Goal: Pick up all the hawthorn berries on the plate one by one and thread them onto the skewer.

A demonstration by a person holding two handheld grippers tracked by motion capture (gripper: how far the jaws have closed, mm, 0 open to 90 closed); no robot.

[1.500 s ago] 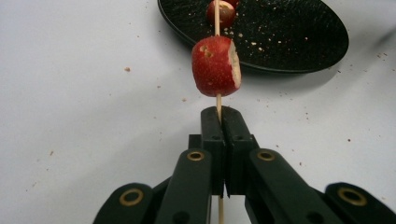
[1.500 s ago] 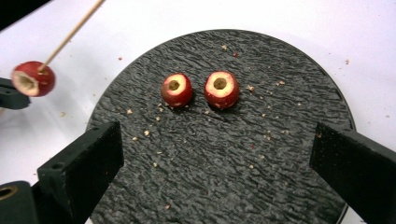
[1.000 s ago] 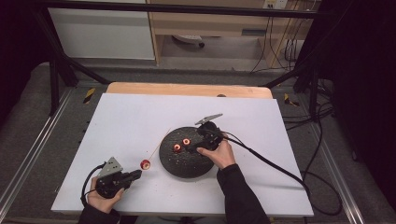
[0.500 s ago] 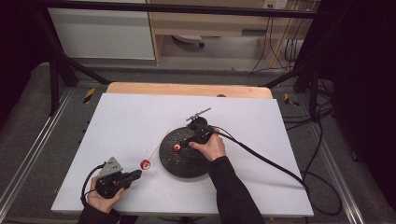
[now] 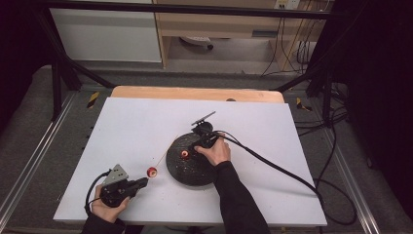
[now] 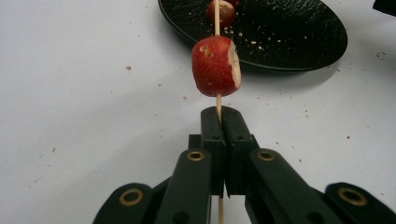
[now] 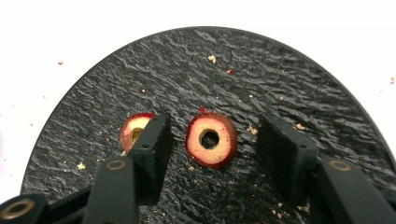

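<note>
Right gripper view puts the cored fruit between your right gripper's jaws, lying hole-up on the black plate with a gap on either side; the jaws have just been closing around it but do not yet press on it. A second fruit sits just beside the left jaw, partly behind it. In the high view the plate rests near the middle of the desk, and your left gripper sits toward the near left corner, clenched on a thin skewer that already carries one fruit piece and points toward the plate. The risks, as I judge them: the left jaw may nudge the second fruit and shove it across the plate, or an off-centre squeeze may roll the cored fruit so its hole no longer faces the skewer. Squeezing hard could crush it.
</note>
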